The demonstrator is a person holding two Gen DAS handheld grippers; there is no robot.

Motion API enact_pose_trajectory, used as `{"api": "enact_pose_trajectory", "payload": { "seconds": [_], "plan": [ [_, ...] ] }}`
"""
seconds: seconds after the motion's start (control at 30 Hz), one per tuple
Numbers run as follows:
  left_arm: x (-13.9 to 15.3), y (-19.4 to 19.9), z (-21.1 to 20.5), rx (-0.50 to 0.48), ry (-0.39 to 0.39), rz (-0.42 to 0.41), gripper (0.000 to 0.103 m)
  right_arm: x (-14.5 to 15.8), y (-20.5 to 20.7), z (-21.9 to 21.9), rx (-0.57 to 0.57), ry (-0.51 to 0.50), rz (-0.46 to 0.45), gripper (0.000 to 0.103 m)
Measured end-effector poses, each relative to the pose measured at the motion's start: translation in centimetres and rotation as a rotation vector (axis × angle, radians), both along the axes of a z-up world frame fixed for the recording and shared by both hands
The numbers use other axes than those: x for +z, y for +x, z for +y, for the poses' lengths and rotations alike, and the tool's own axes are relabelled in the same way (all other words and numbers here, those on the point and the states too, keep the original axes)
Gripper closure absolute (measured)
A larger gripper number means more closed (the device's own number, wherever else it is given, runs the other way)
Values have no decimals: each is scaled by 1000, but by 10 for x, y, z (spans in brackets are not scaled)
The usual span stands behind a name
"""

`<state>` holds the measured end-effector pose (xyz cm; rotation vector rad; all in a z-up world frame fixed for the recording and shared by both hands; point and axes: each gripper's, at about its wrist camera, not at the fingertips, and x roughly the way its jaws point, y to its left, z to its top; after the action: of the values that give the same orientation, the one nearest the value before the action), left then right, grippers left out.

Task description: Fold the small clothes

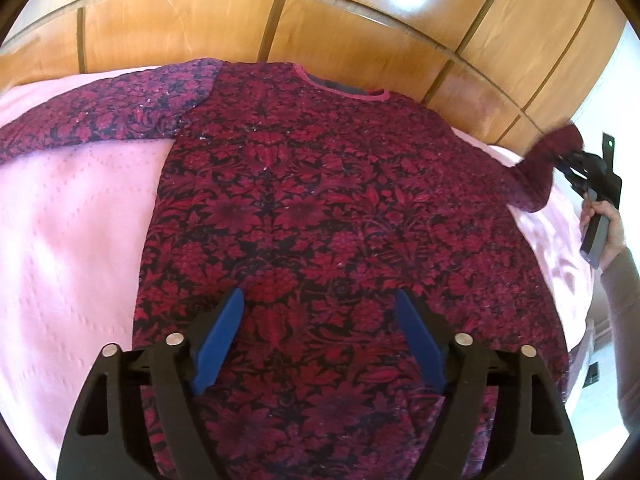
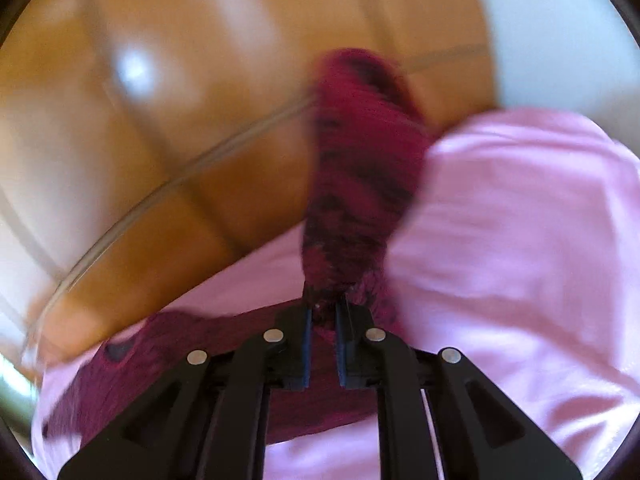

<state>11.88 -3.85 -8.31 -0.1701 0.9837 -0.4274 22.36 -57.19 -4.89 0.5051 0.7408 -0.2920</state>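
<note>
Sweater (image 1: 328,216) lies face up and spread flat on a pink quilted bedspread (image 1: 80,220) on the bed, neckline toward the wooden headboard (image 1: 240,20). Left sleeve (image 1: 100,116) stretched out flat to the side. Right sleeve (image 1: 540,172) lifted off the bedspread by its cuff.

Right hand-held gripper (image 2: 323,312): jaws nearly together, clamped on the bunched cuff of the right sleeve (image 2: 360,168); fabric fills the narrow gap between the blue pads. Right wrist view is motion-blurred.

Left hand-held gripper (image 1: 320,344): jaws spread wide above the lower body of the sweater, nothing between the pads; cannot tell whether the tips touch the cloth.

Material: knit with a dense dark-red floral pattern on black, pink trim at the collar, slightly fuzzy surface with pale lint specks. Bedspread smooth, faint stitched diamond lines, a few soft wrinkles. Headboard glossy, panelled.

Handling, judged: soft, limp, light; the sleeve sags in a curve from the grip, so it keeps no shape unsupported. Not fragile and not slippery; the knit should cling to the pads. It may stretch if pulled hard. Best holds: cuffs, hem corners, shoulder seams, where layers bunch into a firm pinch. The smooth bedspread could let the body slide when a sleeve is dragged across.
</note>
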Motion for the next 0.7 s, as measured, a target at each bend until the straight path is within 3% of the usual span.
{"api": "enact_pose_trajectory", "payload": {
  "seconds": [0.27,0.37,0.53,0.6,0.7],
  "plan": [
    [19,9,15,53,-53,-14,4,-9,57,156,352,-40,45,94],
    [28,18,23,89,-69,-22,4,-21,70,217,465,-46,85,95],
    [40,38,37,123,-179,-4,4,-48,87,290,607,-49,147,94],
    [41,47,42,147,-225,17,4,-57,92,308,639,-52,164,91],
    [41,64,47,188,-274,60,6,-69,100,321,672,-45,164,76]
  ]
}}
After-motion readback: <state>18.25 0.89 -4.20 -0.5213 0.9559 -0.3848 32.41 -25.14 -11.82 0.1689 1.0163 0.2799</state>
